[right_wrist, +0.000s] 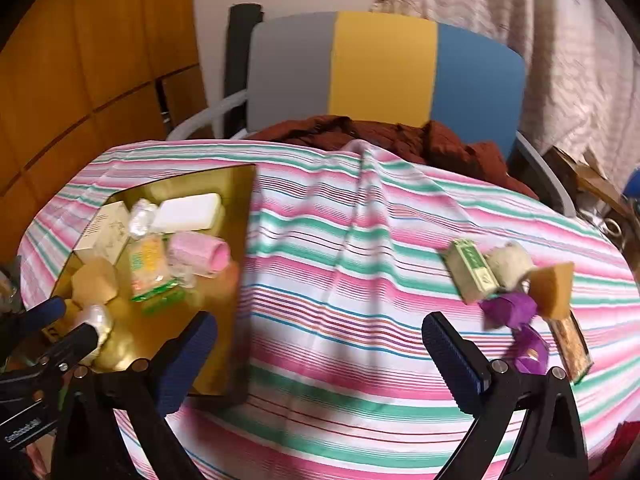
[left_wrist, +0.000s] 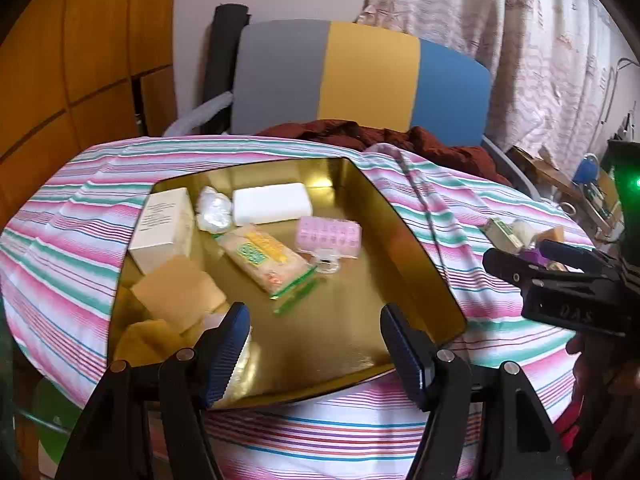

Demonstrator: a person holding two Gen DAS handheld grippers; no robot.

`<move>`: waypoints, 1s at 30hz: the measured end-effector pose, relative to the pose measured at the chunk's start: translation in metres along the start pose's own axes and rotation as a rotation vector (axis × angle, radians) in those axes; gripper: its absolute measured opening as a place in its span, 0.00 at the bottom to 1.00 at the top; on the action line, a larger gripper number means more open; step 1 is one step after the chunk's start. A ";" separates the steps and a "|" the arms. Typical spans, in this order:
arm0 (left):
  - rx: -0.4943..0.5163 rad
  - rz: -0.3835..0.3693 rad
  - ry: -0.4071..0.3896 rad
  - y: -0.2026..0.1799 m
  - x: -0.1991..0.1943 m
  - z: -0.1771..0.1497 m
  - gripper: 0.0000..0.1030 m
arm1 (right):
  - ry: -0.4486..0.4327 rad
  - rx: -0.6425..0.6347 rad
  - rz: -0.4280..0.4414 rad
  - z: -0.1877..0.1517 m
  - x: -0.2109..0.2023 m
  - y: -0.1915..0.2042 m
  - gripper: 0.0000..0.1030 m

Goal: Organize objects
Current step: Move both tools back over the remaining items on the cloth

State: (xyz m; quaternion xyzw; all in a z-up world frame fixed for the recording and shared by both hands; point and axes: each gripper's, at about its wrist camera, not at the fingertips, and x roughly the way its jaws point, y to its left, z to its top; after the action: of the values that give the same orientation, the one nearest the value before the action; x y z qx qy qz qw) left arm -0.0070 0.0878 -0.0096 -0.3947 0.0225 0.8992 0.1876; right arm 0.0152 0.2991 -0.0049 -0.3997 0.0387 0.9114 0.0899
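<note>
A gold tray [left_wrist: 416, 240] on the striped cloth holds a cream box [left_wrist: 164, 228], crumpled plastic [left_wrist: 214, 210], a white block [left_wrist: 272, 203], a pink pill case [left_wrist: 328, 236], a green-zip packet [left_wrist: 266, 260] and tan blocks [left_wrist: 178, 296]. My left gripper [left_wrist: 316, 356] hangs open over the tray's near end, with a pearly lump [right_wrist: 100, 320] beside its left finger. My right gripper [right_wrist: 320, 356] stands open above bare cloth. To its right lie a green-and-white box [right_wrist: 472, 270], a pale roll [right_wrist: 510, 266], a tan wedge [right_wrist: 554, 288] and a purple piece [right_wrist: 506, 308].
A chair with a grey, yellow and blue back [left_wrist: 360, 76] stands behind the table, with a dark red garment [left_wrist: 380, 136] on its seat. A fold in the striped cloth [right_wrist: 360, 208] runs down the middle. A patterned card [right_wrist: 572, 344] lies by the right edge.
</note>
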 end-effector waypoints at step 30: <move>0.217 -0.242 0.070 -0.120 0.024 0.021 0.66 | 0.099 0.706 -0.114 -0.033 0.000 -0.282 1.00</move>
State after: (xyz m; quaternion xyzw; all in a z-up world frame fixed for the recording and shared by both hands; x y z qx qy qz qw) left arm 0.0056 0.2111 0.0005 -0.4029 0.0784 0.8480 0.3352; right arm 0.0943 0.5709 -0.0271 -0.3893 0.3332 0.8149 0.2709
